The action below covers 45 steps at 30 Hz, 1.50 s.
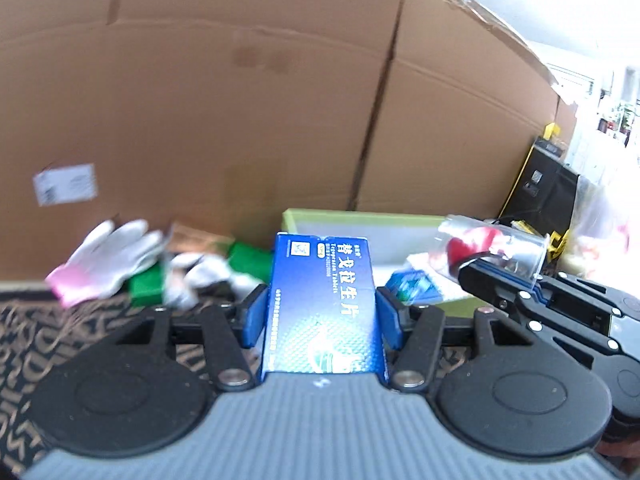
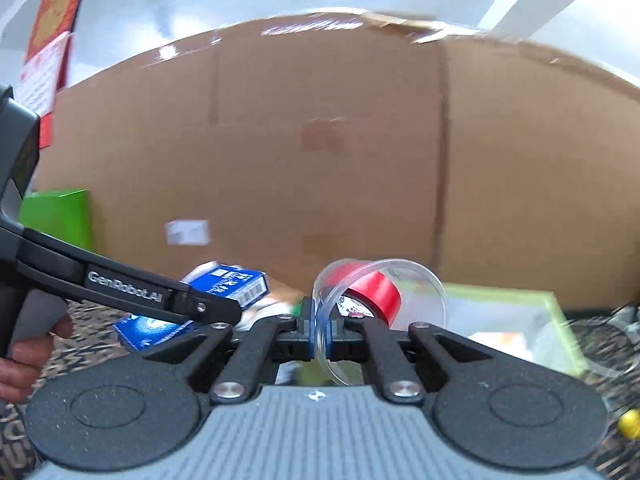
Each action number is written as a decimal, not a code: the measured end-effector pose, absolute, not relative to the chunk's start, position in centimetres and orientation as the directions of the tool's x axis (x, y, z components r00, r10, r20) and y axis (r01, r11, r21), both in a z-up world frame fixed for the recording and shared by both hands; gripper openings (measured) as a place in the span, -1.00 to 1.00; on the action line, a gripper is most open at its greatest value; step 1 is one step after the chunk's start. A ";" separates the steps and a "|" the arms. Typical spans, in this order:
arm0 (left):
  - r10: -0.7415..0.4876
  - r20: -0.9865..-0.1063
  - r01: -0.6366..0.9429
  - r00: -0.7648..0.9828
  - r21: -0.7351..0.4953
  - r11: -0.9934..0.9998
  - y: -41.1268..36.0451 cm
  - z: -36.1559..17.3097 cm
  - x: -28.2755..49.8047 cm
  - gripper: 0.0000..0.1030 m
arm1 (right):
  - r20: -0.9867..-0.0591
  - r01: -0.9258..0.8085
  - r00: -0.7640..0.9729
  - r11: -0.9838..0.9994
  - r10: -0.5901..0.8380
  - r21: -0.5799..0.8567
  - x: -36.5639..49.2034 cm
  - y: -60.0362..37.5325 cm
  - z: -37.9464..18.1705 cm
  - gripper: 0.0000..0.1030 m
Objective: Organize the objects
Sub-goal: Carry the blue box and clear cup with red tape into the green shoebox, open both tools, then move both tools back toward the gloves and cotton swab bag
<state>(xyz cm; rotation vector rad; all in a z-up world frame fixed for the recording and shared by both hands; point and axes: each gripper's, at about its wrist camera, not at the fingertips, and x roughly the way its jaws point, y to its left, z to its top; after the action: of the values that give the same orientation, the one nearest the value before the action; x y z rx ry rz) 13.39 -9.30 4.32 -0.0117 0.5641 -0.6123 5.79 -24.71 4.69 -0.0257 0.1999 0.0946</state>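
**Two items held above a cluttered patterned surface**

A blue medicine box (image 1: 324,304) is gripped between the blue pads of the left claw (image 1: 322,312), standing upright with its printed face toward the camera and its top edge clear of the clutter behind it. A clear plastic cup (image 2: 376,312), tipped on its side with a red tape roll (image 2: 374,292) inside, is pinched by its rim wall in the clenched right claw (image 2: 320,330). Both items are carried above the surface (image 1: 48,328), which is covered in a dark patterned cloth. Behind the box, a white-and-pink glove (image 1: 108,260) and a green packet (image 1: 146,288) are seen, blurred. A green-rimmed tray (image 1: 360,218) lies just behind the two claws, against a tall cardboard wall (image 1: 240,100) that closes off the far side. Open room is left only above the clutter and between the claws. A person's hand (image 2: 24,356) is seen on the left claw's handle.
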 end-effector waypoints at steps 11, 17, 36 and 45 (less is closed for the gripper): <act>-0.558 -0.518 0.558 0.648 -0.175 0.811 -17.0 2.5 20.5 0.09 | -0.233 0.056 0.970 0.996 -0.069 -0.063 12.8 -31.2 4.3 -0.88; -0.541 -0.532 0.549 0.651 -0.162 0.820 -18.9 0.7 22.9 0.09 | -0.292 0.020 0.956 0.996 -0.044 -0.082 17.6 -31.8 2.4 -0.88; -0.532 -0.499 0.499 0.684 -0.212 0.840 -16.8 -1.7 21.2 1.00 | -0.325 0.064 0.940 0.989 -0.105 -0.134 18.0 -30.8 0.5 0.58; -0.534 -0.477 0.491 0.698 -0.224 0.842 -12.1 0.3 18.4 1.00 | -0.240 0.061 0.966 0.989 -0.092 -0.131 14.0 -28.8 2.8 0.73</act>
<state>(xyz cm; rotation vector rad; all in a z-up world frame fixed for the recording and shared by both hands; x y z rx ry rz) 18.35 -12.13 0.28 -0.0819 0.5575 -0.5718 14.03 -28.77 2.83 -0.1232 0.2483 -0.0777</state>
